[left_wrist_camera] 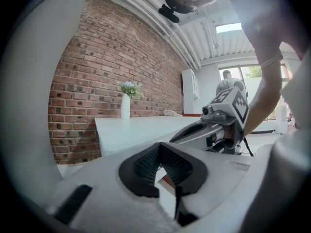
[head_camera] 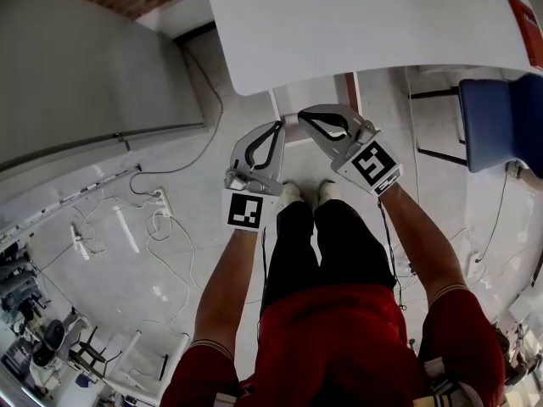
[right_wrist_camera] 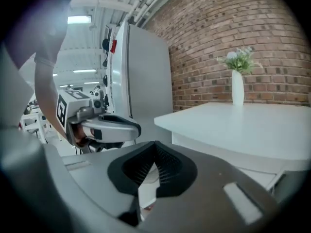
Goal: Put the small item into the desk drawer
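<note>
Two grippers are held side by side above the pale tiled floor [head_camera: 170,253], each with its jaws closed tip to tip and nothing between them. On the left gripper [left_wrist_camera: 159,145] the black ribbed pads [left_wrist_camera: 146,165] meet at their far ends, with only a bare gap behind the meeting point. The right gripper [right_wrist_camera: 155,144] stands the same way, pads together on nothing. Each gripper lies just beside the other's jaws, and their tips nearly converge as both point at the desk.

No view shows the small item, so neither its place nor the way its long axis runs can be told.

Just ahead of both pairs of jaws is the rounded corner of the white desk [head_camera: 365,24], its top bare on the near side. At the far side of the top a tall white vase [right_wrist_camera: 237,89] with pale flowers stands upright, ahead and right of the right jaws, ahead and left of the left jaws. Behind it rises a red brick wall [left_wrist_camera: 107,57]. Left of the right jaws, beyond the left gripper, stands a grey metal cabinet [right_wrist_camera: 146,72]. Well off to the right of the right jaws is a blue chair [head_camera: 501,121].
</note>
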The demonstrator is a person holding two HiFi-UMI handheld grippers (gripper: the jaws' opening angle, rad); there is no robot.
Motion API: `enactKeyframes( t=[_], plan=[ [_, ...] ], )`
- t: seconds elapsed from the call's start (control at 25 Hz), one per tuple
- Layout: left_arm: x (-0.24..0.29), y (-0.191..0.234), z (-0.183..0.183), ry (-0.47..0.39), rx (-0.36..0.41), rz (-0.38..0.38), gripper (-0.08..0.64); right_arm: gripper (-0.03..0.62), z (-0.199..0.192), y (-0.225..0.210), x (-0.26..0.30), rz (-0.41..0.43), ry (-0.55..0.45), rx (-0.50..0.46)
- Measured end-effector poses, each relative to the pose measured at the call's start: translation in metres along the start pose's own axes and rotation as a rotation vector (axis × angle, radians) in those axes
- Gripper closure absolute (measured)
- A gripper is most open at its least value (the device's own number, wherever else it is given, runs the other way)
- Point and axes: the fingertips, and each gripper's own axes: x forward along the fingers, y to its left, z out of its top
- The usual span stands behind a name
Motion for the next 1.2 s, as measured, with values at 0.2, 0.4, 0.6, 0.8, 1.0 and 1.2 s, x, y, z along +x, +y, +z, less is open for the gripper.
enactKeyframes(
  t=[0.2,0.4,0.6,0.8,1.0,1.2],
  plan=[
    [-0.013,-0.023,0.049,-0.036,-0.012,-0.014,0.554,0.581,0.065,0.016,-0.04,-0.021,-0.138,0.001],
    [-0.028,-0.047,0.1,-0.088,0.015,-0.023,0.554,0.581,0.115,0.029,-0.084,-0.054,-0.256,0.069],
    [-0.046,-0.072,0.149,-0.143,0.069,-0.047,0.554,0.581,0.15,0.039,-0.126,-0.089,-0.32,0.101],
    [-0.062,-0.088,0.186,-0.178,0.099,-0.074,0.554,0.581,0.182,0.052,-0.155,-0.116,-0.373,0.094],
    [-0.074,-0.101,0.212,-0.2,0.129,-0.103,0.554,0.581,0.198,0.062,-0.178,-0.148,-0.393,0.067],
    [-0.086,-0.116,0.233,-0.235,0.114,-0.124,0.554,0.581,0.212,0.07,-0.197,-0.173,-0.404,0.037]
  ],
)
